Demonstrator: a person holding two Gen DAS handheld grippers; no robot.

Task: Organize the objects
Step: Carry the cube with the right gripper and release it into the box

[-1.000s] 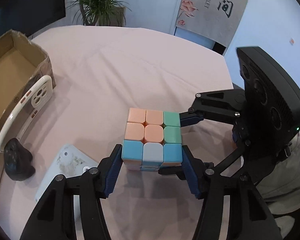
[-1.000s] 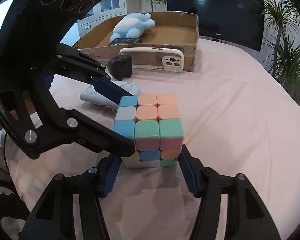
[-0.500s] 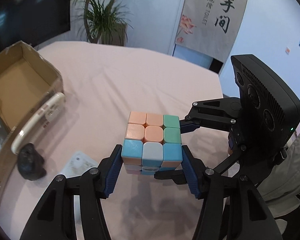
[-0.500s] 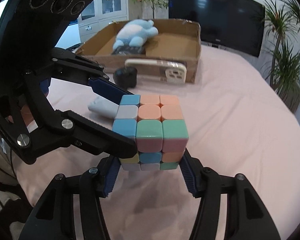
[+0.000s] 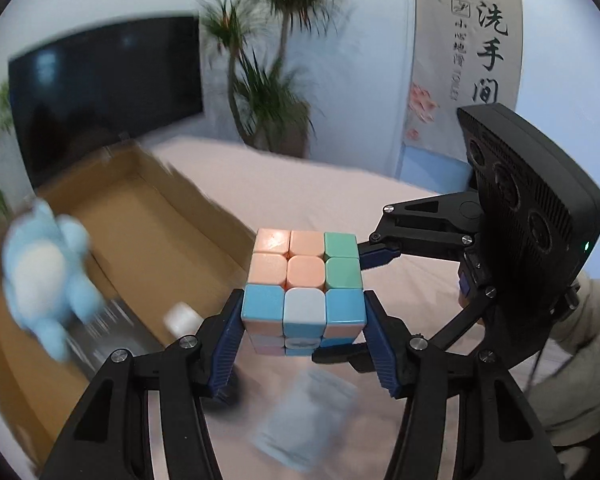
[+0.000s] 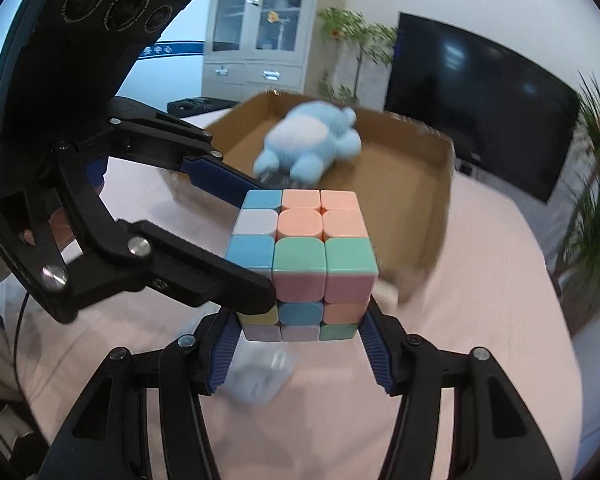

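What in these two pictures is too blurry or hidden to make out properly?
- Pale flat object on the table under the cube: smeared by motion in both views, so its identity is unclear.
- Dark item beside the blue plush toy in the cardboard box: blurred, partly behind the toy.
- Cube's underside: faces away from both cameras.
- Left gripper's and right gripper's contact with the cube: mostly hidden by the cube itself.

Box (image 6: 440, 184) floor free beside plush toy (image 6: 308, 144) — near wall blocks low entry.
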